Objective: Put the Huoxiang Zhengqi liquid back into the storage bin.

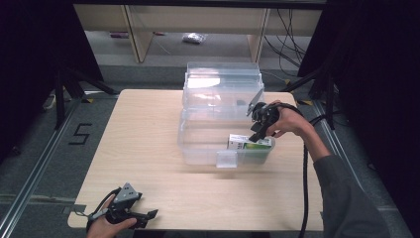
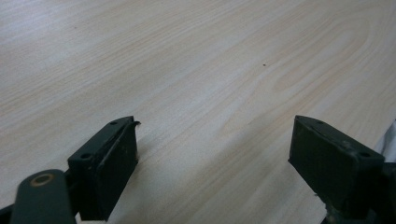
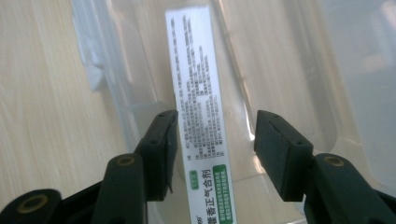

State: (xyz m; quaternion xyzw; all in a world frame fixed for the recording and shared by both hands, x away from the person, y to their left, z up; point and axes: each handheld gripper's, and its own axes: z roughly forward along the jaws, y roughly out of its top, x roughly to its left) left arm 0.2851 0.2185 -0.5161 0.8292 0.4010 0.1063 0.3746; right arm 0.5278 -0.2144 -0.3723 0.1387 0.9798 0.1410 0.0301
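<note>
High view: clear plastic bin (image 1: pixel 218 106) sits centre-right on the wooden table (image 1: pixel 143 144), lid part standing up behind it; white and green box (image 1: pixel 249 143) lies inside the bin at its lower right corner, near the front wall; right gripper (image 1: pixel 258 130) hangs just above the box at right of centre, held by a hand (image 1: pixel 289 119), jaw gap hard to read from here; left gripper (image 1: pixel 148 214) rests at the lower left edge of the table, well apart from the bin.

Left gripper view: jaws spread wide at lower left and lower right, bare table (image 2: pixel 196 70) between them.

Right gripper view: jaws parted, not pressing; narrow printed side of the box (image 3: pixel 198 102) runs up frame centre between them, closer to the left jaw, inside the bin (image 3: pixel 299 60).
</note>
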